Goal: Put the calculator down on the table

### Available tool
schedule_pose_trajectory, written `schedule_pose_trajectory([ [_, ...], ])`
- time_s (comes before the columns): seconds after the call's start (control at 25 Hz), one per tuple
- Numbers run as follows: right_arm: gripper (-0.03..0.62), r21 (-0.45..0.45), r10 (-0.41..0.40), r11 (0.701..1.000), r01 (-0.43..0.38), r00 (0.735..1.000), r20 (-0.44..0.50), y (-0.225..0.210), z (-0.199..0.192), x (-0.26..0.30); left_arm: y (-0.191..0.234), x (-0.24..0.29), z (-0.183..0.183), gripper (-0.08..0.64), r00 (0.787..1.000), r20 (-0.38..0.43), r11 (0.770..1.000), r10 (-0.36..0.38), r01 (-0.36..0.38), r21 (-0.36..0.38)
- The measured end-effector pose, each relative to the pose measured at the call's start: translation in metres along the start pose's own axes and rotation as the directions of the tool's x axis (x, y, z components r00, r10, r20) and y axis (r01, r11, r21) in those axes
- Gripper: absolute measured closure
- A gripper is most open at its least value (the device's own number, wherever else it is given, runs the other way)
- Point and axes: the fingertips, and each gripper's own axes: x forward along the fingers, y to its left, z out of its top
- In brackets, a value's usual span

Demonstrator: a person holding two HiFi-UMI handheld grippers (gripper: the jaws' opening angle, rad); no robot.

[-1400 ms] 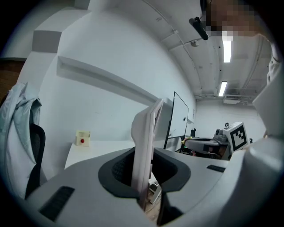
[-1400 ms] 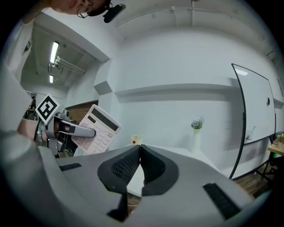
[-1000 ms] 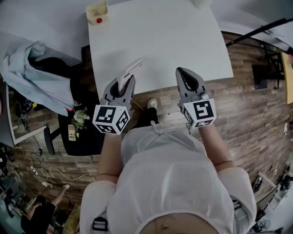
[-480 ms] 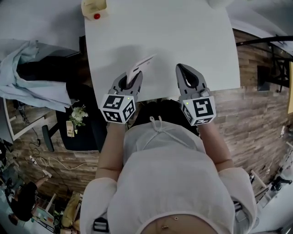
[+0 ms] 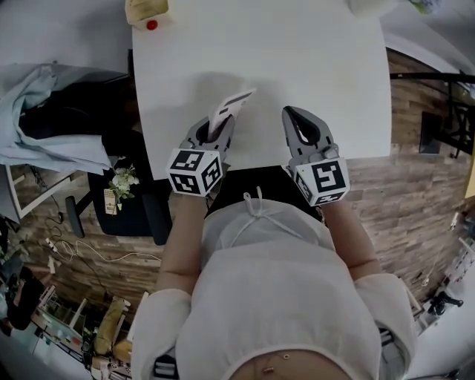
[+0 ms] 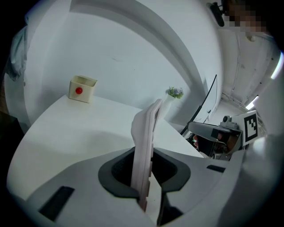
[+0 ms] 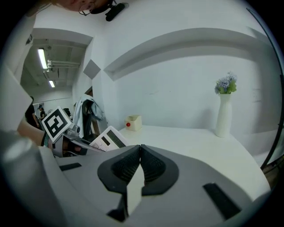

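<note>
White calculator (image 5: 231, 104) clamped edge-on in left gripper (image 5: 215, 130) jaws | right gripper (image 7: 140, 148) jaws pressed together, empty

**Our tally of what is in view**

We count one calculator (image 5: 228, 110) and two grippers: one left gripper (image 5: 215, 128) and one right gripper (image 5: 291, 116). We see one white table (image 5: 297, 52). On it we count one cream box (image 5: 147, 13) with one red button (image 5: 151, 25), and one vase (image 7: 223, 116). Beside the table we count one pale blue cloth (image 5: 44, 119).
</note>
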Motion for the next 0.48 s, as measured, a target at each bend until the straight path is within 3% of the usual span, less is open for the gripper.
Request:
schedule_pose_trajectory([
  [0.32, 0.586, -0.009, 0.063, 0.998, -0.063, 0.998, -0.023, -0.004, -0.007, 0.016, 0.019, 0.013, -0.003, 0.462, 0.998, -0.002, 0.994, 0.058, -0.058, -0.09],
  [0.48, 0.586, -0.005, 0.076, 0.997, -0.077, 0.997, -0.033, -0.008, -0.01, 0.019, 0.024, 0.014, -0.009, 0.462, 0.996, -0.014, 0.993, 0.092, -0.092, -0.071],
])
